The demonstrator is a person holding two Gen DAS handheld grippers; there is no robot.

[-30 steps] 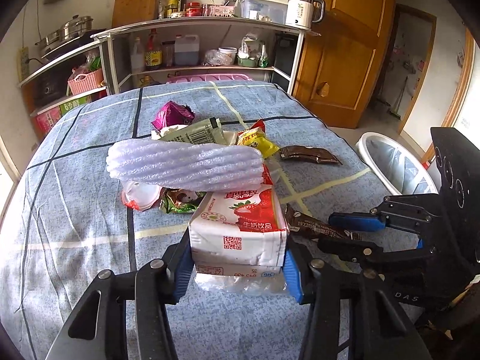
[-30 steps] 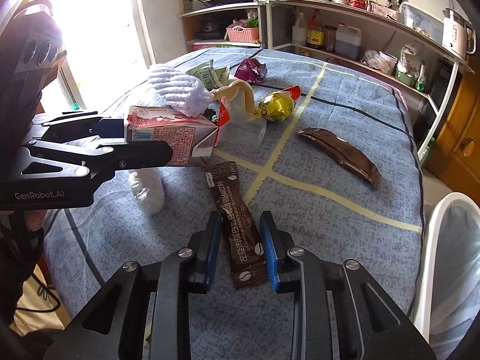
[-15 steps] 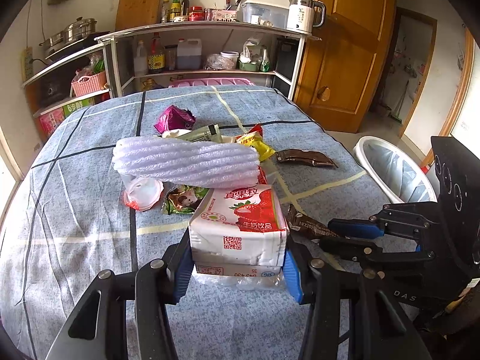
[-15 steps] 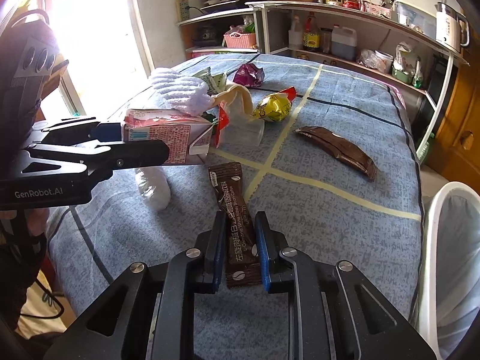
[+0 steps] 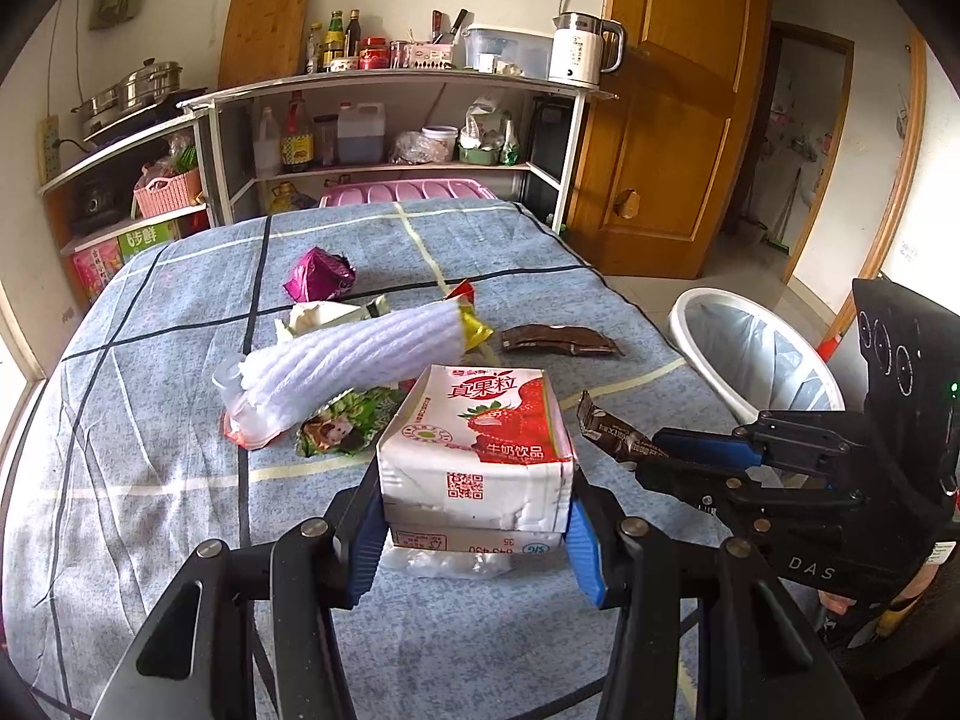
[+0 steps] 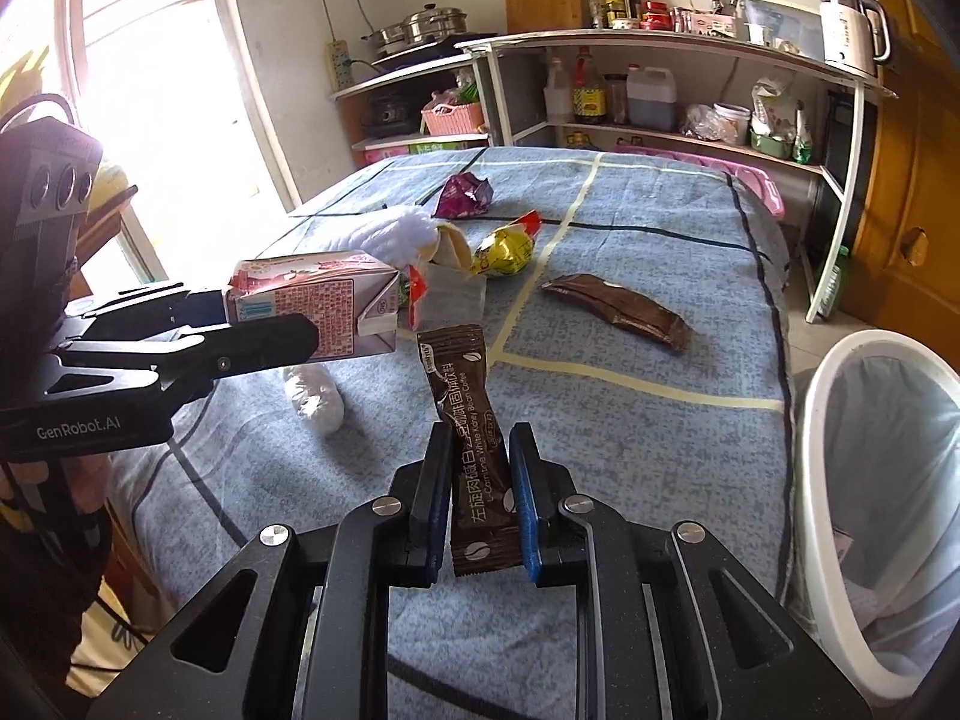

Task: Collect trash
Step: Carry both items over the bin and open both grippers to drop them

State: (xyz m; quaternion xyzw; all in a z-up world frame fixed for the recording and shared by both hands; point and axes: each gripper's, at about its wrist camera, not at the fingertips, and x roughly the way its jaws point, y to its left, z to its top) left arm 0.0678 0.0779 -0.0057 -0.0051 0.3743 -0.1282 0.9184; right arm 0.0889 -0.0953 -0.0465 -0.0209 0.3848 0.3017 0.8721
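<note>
My left gripper (image 5: 474, 516) is shut on a red-and-white strawberry milk carton (image 5: 474, 438), held a little above the blue tablecloth (image 5: 150, 480). In the right wrist view the same carton (image 6: 312, 300) hangs at the left. A brown coffee sachet (image 6: 462, 396) stands upright in my right gripper (image 6: 480, 450), whose blue pads press on its lower half; it is off the table. The left wrist view shows that sachet (image 5: 612, 429) and gripper (image 5: 651, 456) just right of the carton. A white bin (image 6: 840, 420) with a liner stands beside the table at the right.
More trash lies on the cloth: a white foam net (image 5: 354, 360), a purple wrapper (image 5: 318, 282), a yellow wrapper (image 5: 474, 324), a brown wrapper (image 5: 558, 339), a green wrapper (image 5: 342, 426) and clear plastic (image 6: 315, 396). Shelves (image 5: 390, 120) stand behind the table.
The right jaws closed on the coffee sachet and lifted it off the cloth. The left gripper rose with the carton, and the foam net slipped off it onto the pile.
</note>
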